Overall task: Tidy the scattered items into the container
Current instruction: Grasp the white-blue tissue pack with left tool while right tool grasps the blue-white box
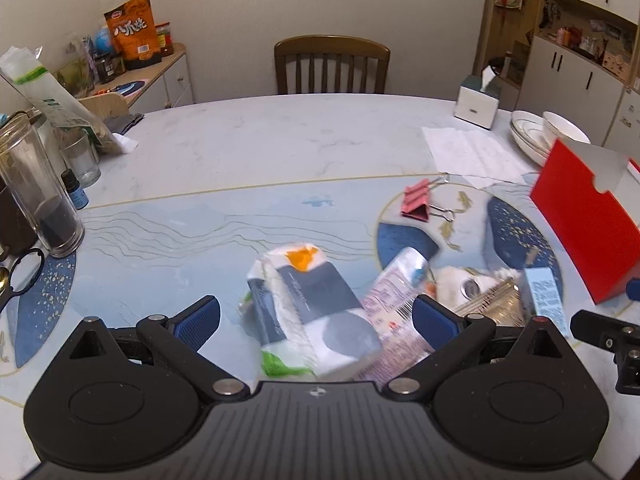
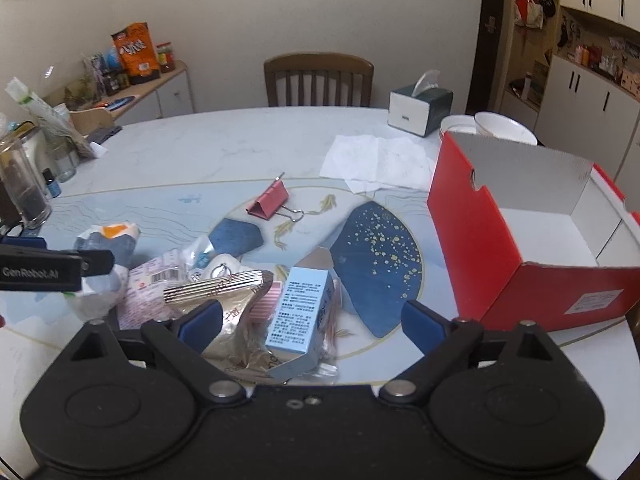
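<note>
Both pairs of fingers stand wide apart and hold nothing. The left gripper hovers low over the pile, its blue pads flanking a grey-and-white packet with an orange corner — the packet sits between the pads but neither pad touches it, so this reads as lining up for a grasp. The blur on the packet suggests the camera is moving.

The right gripper hangs over the near side of the same pile, fingers spread around a pale blue carton that lies tilted on a silvery pouch. The wide spread probably suits the carton, which looks bulky for a narrow opening.

Taking the pile as landmark: a pink-labelled bag and a crumpled white wrapper lie in its middle, overlapping, which will make clean single picks awkward. Beyond the pile, alone on the counter, is a pink clip. Right of the pile stands the red box — the container, open-topped and apparently empty, with its low front wall turned toward the pile, which should make drops easy for the right gripper. Nothing is inside yet, so the tidying seems to be at its start.

Further beyond the pile lie white tissues and a tissue box; left of it, a glass jar.
</note>
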A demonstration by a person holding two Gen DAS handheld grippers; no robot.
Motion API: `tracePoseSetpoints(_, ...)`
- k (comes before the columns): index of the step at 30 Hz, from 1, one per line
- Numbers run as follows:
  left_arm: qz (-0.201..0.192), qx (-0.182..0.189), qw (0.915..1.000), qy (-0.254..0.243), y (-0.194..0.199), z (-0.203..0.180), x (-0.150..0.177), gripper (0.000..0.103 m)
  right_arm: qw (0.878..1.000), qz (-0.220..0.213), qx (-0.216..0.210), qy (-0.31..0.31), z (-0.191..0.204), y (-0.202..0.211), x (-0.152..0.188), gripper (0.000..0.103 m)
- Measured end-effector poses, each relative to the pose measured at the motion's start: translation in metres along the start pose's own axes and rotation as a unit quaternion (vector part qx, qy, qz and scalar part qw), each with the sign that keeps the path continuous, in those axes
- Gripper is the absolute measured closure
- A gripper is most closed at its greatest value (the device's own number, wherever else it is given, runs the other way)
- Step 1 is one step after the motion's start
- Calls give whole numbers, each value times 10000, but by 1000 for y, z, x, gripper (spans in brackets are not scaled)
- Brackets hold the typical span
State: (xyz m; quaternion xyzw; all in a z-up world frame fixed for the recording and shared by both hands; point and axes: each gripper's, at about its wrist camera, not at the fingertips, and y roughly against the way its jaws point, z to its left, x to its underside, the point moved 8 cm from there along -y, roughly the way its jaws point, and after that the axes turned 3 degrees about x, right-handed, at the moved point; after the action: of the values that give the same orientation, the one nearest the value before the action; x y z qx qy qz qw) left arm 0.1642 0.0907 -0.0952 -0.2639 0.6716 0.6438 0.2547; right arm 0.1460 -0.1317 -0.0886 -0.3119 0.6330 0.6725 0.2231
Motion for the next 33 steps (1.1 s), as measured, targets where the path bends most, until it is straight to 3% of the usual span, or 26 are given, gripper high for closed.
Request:
tracePoseSetpoints(16, 538, 75, 9985, 4, -43, 7, 1, 0, 9986, 359, 381, -93, 4, -39, 0, 18)
tracePoseSetpoints(26, 696, 220, 9970, 256, -56, 19, 6, 2, 9976, 552, 395, -124, 6, -54, 1, 33)
tracePoseSetpoints(27, 704, 252, 9969, 263, -56, 19, 6, 5, 9976, 565, 383, -136, 6, -56, 2, 39)
tracePoseSetpoints(32, 728, 383, 9961, 329, -57, 20, 4, 23, 9968, 681, 365, -210, 6, -60, 3, 44)
tracePoseSetpoints(33, 732, 402, 9960, 330, -57, 21, 3, 31, 9968, 681, 373, -214, 6, -60, 3, 47)
